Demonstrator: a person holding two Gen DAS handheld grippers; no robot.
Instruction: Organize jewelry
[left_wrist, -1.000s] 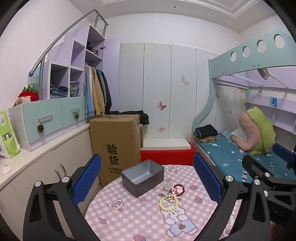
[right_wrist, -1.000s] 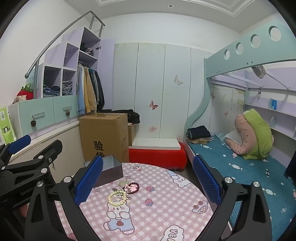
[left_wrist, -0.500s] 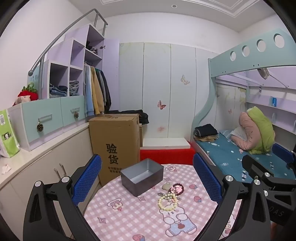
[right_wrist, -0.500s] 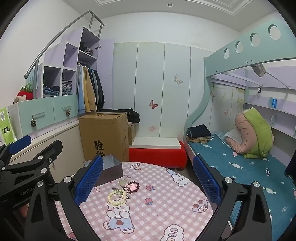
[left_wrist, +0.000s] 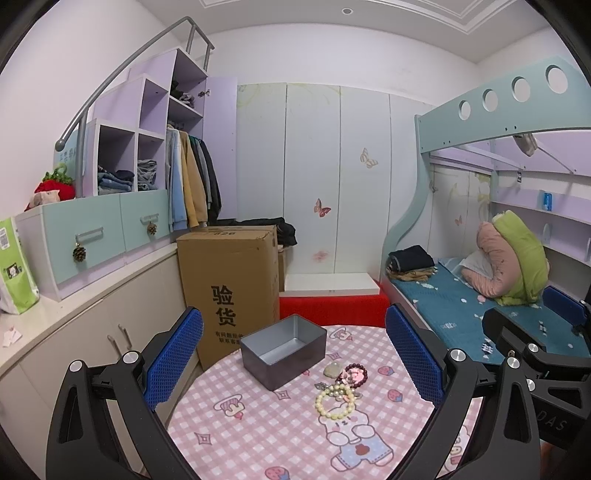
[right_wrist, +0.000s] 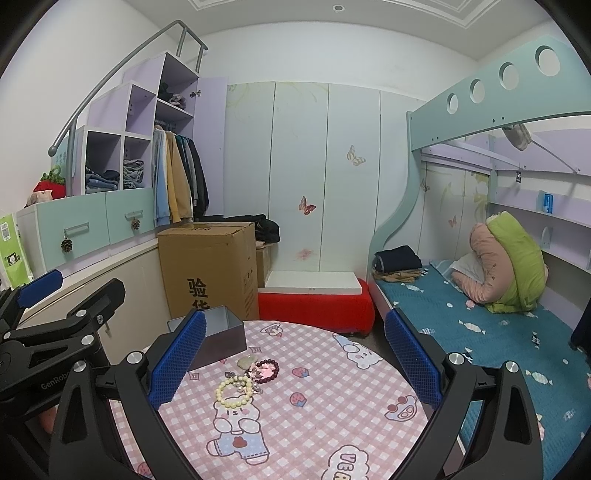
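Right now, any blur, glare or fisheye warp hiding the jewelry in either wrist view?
Left wrist: sharp, even light, cream bracelet and dark bracelet clear; wardrobe lines bow toward the edges. Right wrist: same warp, dark vignette corners, bracelets clear; a blue pad hides part of the tin.

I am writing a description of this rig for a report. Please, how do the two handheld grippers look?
Both look alike: the left gripper and the right gripper have matte black, angular plastic frames with silver screw heads. The jaws carry flat blue pads with a diamond-grid texture. White lettering marks the black bodies, reading partly "GenRobo" on the left one. No cables or sleeves show.
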